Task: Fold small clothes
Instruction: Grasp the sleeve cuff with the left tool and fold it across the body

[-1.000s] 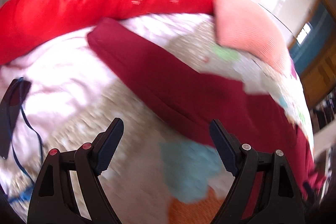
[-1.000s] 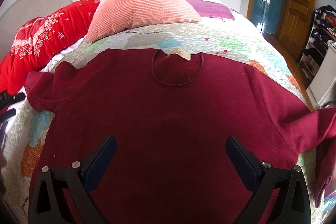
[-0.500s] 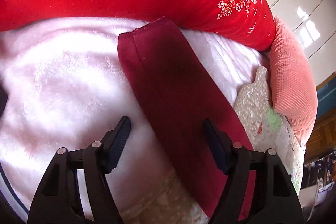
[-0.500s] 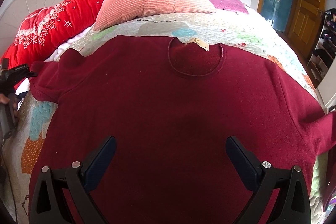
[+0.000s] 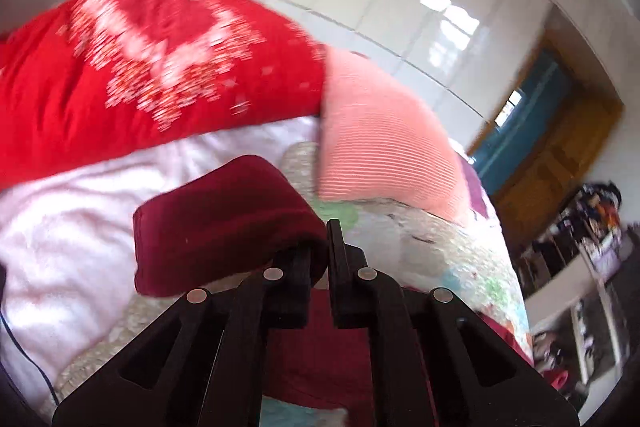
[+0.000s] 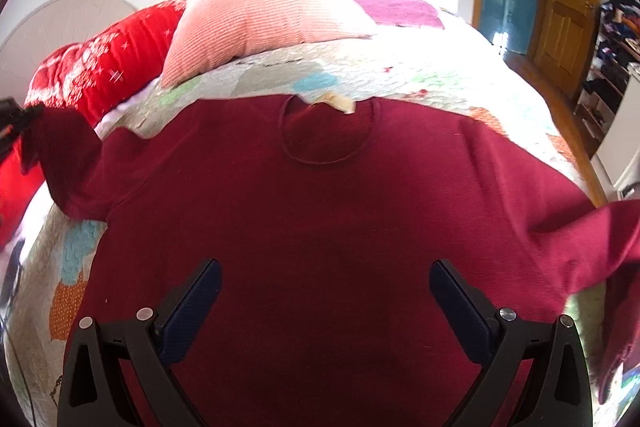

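Observation:
A dark red sweater (image 6: 328, 227) lies spread flat on the patchwork quilt (image 6: 420, 75), its neck hole away from me. My right gripper (image 6: 325, 291) is open and empty, hovering above the sweater's body. My left gripper (image 5: 320, 247) is shut on the end of the sweater's left sleeve (image 5: 216, 227) and holds it lifted off the bed. In the right wrist view that sleeve (image 6: 68, 155) rises at the far left, where the left gripper's tip shows at the frame edge. The right sleeve (image 6: 592, 247) hangs over the bed's right side.
A pink ribbed pillow (image 6: 264, 23) and a red flowered duvet (image 6: 92, 71) lie at the head of the bed. A pale pink blanket (image 5: 64, 227) lies under the lifted sleeve. A wooden door (image 6: 568, 7) and cluttered shelves (image 6: 612, 59) stand to the right.
My left gripper closed on the sleeve end and lifted it off the bed, tilting up towards the pillow. The right gripper stayed open over the sweater, shifting slightly.

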`<control>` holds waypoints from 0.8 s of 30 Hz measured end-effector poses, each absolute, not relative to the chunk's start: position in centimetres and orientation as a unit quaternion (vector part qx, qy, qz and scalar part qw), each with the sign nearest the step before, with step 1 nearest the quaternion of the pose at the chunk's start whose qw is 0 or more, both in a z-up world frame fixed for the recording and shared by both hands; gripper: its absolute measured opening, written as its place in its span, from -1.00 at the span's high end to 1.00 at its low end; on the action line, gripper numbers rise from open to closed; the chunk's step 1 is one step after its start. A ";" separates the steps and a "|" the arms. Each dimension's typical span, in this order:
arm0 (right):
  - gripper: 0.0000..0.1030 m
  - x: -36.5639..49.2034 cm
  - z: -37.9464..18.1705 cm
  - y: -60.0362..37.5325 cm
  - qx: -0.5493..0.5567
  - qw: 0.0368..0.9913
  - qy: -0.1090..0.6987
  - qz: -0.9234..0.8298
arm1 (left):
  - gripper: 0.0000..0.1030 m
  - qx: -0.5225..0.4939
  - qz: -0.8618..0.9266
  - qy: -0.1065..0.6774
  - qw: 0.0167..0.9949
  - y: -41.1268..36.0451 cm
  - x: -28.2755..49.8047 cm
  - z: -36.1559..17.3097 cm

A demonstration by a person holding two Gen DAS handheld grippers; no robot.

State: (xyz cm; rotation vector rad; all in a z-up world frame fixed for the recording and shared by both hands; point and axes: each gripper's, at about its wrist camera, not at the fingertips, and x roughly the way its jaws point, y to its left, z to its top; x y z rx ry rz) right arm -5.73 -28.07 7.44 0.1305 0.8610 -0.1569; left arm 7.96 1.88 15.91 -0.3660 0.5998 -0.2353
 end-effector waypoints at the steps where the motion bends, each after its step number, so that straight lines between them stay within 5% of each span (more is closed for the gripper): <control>1: -1.00 -6.1 7.7 -28.7 0.070 0.904 0.413 -0.081 | 0.89 -0.154 -0.140 0.287 0.935 -0.6 7.1 16.8; 7: -1.00 -8.5 8.9 -33.3 0.111 0.902 0.398 -0.122 | 0.89 -0.068 -0.282 0.331 0.898 -16.8 3.0 13.9; 15: -1.00 -10.2 9.6 -37.7 0.133 0.895 0.394 -0.159 | 0.87 -0.023 -0.335 0.444 0.831 -24.0 1.1 6.3; 18: -1.00 -9.9 10.1 -37.9 0.133 0.900 0.386 -0.152 | 0.50 -0.037 -0.340 0.437 0.832 -21.2 -0.3 8.2; 20: -1.00 -9.3 10.5 -37.6 0.134 0.905 0.379 -0.136 | -0.15 -0.038 -0.321 0.417 0.850 -18.4 -1.7 9.3; 24: -1.00 -7.0 10.8 -35.9 0.117 0.911 0.377 -0.117 | -0.30 -0.043 -0.241 0.363 0.899 -13.2 -2.5 10.7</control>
